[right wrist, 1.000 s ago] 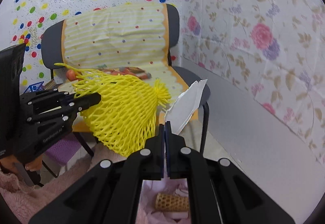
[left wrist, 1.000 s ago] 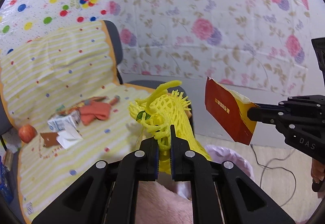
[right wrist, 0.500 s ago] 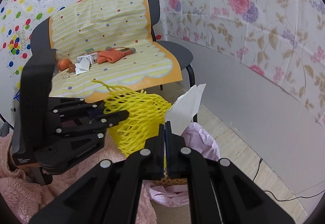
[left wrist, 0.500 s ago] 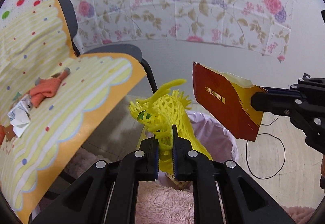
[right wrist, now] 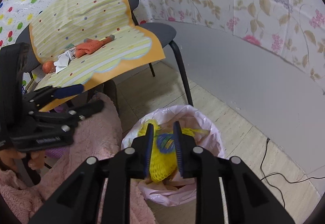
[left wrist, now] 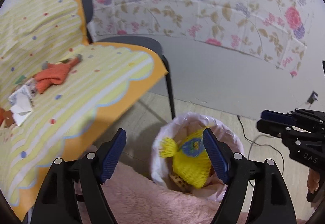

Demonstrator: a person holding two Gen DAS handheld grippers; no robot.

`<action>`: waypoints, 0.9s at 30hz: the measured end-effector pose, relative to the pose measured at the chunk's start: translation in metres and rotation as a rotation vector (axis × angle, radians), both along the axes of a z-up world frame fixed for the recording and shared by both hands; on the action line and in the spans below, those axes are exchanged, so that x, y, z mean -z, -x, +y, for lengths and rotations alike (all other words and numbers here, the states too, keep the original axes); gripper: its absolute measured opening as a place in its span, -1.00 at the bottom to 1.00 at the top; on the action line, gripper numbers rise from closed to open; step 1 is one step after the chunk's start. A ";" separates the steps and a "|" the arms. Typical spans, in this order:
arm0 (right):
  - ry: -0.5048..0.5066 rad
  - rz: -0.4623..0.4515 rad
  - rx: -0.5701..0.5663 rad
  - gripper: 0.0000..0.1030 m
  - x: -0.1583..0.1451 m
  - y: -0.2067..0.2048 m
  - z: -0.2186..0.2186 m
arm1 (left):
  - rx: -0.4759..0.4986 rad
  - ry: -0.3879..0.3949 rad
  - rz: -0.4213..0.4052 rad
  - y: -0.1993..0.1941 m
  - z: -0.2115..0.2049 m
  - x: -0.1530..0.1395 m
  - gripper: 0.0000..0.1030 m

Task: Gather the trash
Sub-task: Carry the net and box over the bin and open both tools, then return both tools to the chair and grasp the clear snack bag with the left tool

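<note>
Left wrist: floral wall (left wrist: 203, 10), wooden floor (left wrist: 254, 132).

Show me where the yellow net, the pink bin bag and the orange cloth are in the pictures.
yellow net (left wrist: 191, 167): left wrist view, on its mesh body inside the bin.
pink bin bag (right wrist: 211, 122): right wrist view, on its far rim.
orange cloth (right wrist: 89, 47): right wrist view, on its folded middle, on the chair.

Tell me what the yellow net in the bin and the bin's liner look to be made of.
Yellow net: likely soft foam mesh, matte, with an open diamond lattice and a frayed tuft at one end.
Bin liner: thin plastic film, pale pink, translucent and crinkled, faintly glossy along its rim.
</note>
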State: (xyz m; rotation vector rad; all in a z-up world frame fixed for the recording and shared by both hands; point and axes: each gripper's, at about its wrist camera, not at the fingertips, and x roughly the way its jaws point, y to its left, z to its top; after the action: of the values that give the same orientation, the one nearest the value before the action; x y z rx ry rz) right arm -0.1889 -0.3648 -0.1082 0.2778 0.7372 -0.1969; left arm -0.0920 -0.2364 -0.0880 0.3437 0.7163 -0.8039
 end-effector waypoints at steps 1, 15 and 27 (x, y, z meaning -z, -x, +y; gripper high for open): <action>0.006 -0.007 -0.002 -0.61 -0.003 0.000 0.000 | -0.028 0.012 -0.008 -0.003 0.009 -0.005 0.51; 0.057 -0.130 -0.132 -0.56 -0.060 -0.039 0.039 | -0.272 0.097 -0.034 -0.025 0.107 -0.035 0.51; 0.090 -0.158 -0.289 0.16 -0.077 -0.116 0.093 | -0.526 0.119 -0.062 -0.076 0.198 -0.047 0.54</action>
State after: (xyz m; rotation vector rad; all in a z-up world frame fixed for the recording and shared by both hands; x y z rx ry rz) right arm -0.0730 -0.2715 -0.0311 0.0972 0.6013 0.0654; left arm -0.0156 -0.0388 -0.0409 0.0629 0.6564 -0.3323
